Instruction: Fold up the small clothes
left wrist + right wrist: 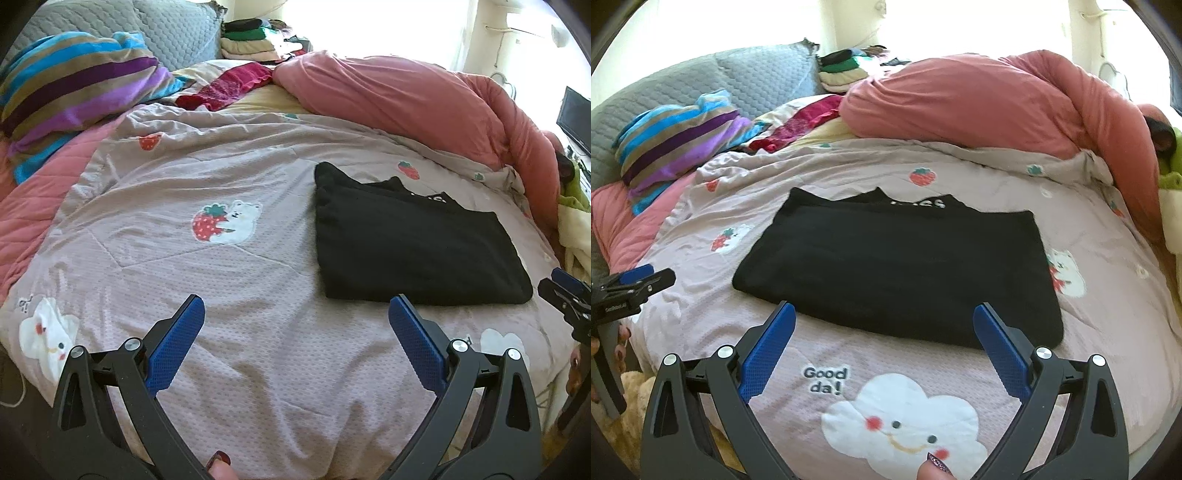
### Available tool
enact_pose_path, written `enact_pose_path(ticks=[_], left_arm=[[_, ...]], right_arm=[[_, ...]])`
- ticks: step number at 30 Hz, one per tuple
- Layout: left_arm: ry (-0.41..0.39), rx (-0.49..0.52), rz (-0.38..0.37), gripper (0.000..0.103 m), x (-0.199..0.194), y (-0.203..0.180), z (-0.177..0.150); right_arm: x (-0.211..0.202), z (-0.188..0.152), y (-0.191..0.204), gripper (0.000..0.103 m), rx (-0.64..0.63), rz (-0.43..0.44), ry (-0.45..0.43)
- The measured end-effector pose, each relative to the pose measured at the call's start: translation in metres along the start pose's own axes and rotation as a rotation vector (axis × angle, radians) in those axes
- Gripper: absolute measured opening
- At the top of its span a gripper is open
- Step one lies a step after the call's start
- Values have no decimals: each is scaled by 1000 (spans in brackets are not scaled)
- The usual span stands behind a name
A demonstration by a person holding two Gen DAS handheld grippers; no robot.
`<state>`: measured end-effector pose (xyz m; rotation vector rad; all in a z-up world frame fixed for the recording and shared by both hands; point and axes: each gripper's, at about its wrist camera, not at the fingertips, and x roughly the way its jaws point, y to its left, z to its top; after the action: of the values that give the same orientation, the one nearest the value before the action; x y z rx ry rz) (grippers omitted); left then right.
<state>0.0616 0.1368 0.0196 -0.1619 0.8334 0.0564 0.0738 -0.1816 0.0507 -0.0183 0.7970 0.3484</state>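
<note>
A black garment lies folded into a flat rectangle on the pinkish-grey quilt; it also shows in the right wrist view, with white lettering at its far edge. My left gripper is open and empty, above the quilt to the left of the garment's near edge. My right gripper is open and empty, just in front of the garment's near edge. The right gripper shows at the right edge of the left wrist view; the left gripper shows at the left edge of the right wrist view.
A bunched pink duvet lies behind the garment. A striped blanket and a red cloth lie at the far left. Stacked folded clothes sit at the back by a grey headboard. A dark screen stands at the right.
</note>
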Motion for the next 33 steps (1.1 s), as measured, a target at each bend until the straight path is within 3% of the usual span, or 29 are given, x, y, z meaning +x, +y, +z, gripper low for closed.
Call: enact_pose_path(ticks=[33], left_arm=[[36,-78,76,94,39,45,30]], right_arm=[[72,4,91,97,-207,108,81]])
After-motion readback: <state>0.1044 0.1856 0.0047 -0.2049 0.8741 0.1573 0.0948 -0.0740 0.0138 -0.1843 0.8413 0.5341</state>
